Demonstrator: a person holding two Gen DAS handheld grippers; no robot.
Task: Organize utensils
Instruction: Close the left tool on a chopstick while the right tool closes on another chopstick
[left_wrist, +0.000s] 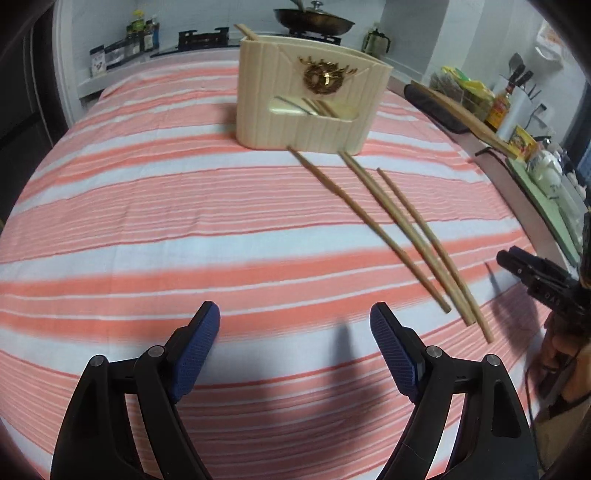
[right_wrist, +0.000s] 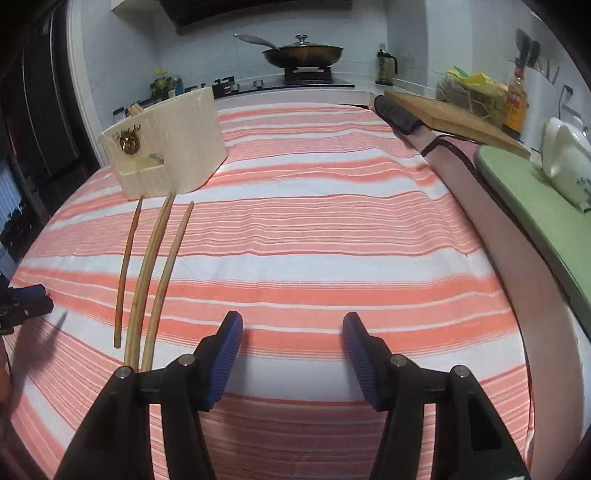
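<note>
Left wrist view shows the left hand-held gripper (left_wrist: 294, 321) with its blue pads (left_wrist: 195, 354) spread wide and nothing between them, hovering over the striped cloth (left_wrist: 147, 221) on the table; ahead and to the right lie three chopsticks (left_wrist: 391, 236) side by side on the cloth, their far tips near the cream holder (left_wrist: 258, 110); the holder stands upright, a gold emblem (left_wrist: 325, 75) on its front, and more chopsticks (left_wrist: 246, 32) stick out of its top left corner; at the right edge the right hand-held gripper (left_wrist: 517, 264) shows partly. Right wrist view has the right hand-held gripper (right_wrist: 292, 325) also wide and holding nothing; the chopsticks (right_wrist: 155, 273) lie just left of it, their near ends hidden behind its left arm; beyond the cloth stand a wok (right_wrist: 303, 53) with a lid, a cutting board (right_wrist: 454, 118) and a white teapot (right_wrist: 565, 158).
</note>
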